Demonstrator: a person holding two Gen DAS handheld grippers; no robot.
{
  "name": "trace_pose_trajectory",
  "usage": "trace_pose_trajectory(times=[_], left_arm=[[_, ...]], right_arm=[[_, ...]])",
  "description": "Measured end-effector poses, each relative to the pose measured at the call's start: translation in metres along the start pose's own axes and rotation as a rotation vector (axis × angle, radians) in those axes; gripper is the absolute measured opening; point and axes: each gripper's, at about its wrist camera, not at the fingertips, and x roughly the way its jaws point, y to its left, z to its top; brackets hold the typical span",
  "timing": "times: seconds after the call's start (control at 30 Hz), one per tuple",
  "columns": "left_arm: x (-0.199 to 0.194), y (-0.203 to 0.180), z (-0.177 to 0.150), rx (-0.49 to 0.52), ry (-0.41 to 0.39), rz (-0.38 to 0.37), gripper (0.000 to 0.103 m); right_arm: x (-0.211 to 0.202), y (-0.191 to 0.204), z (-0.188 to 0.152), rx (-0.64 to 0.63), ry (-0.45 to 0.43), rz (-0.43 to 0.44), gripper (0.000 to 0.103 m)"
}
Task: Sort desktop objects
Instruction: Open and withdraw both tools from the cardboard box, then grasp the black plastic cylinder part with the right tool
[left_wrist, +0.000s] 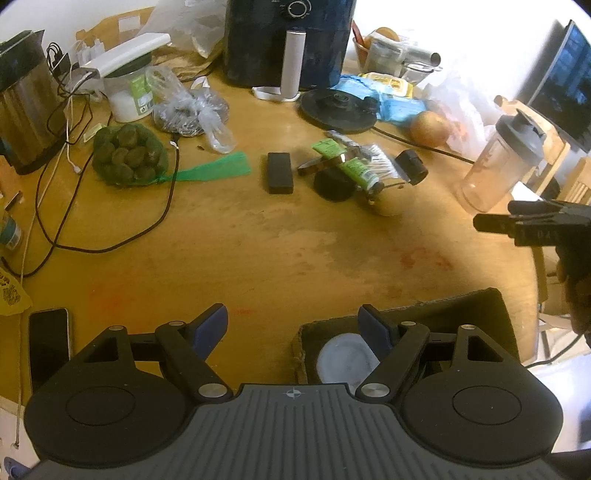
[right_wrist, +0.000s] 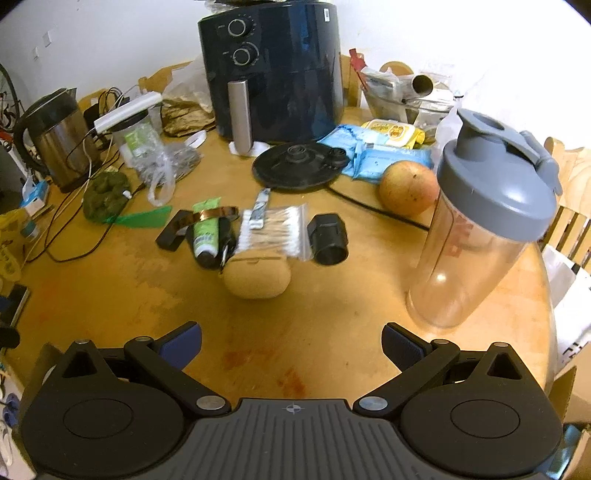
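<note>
A pile of small objects lies mid-table: a green tube, a bag of cotton swabs, a tan oval case, a black cylinder cap, a black rectangular block and a round black puck. My left gripper is open and empty, over the table's near edge beside a dark cardboard box holding a white lid. My right gripper is open and empty, short of the tan case. The right gripper also shows at the right edge of the left wrist view.
A black air fryer stands at the back. A clear shaker bottle stands at right, an orange fruit and kettle base behind the pile. A kettle, netted green fruit, cables and a phone lie left.
</note>
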Motion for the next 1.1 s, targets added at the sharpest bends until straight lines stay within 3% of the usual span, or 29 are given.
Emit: trace_pose_trajectory(times=[0.13,0.6,1.1], left_arm=[[0.003,0.003,0.003,-0.002,0.005,0.002,0.077],[0.009,0.015,0.018,0.002,0.024,0.016,0.077],[0.021,0.022,0.025,-0.007,0.055,0.016,0.077]], right_arm=[[0.008,-0.003,0.007,-0.008,-0.023,-0.009,0.101],[0.055,-0.010,0.025,-0.035,-0.045,-0.082,0.063],[0.107,-0.007,0.046,-0.071,-0.059,-0.152,0.057]])
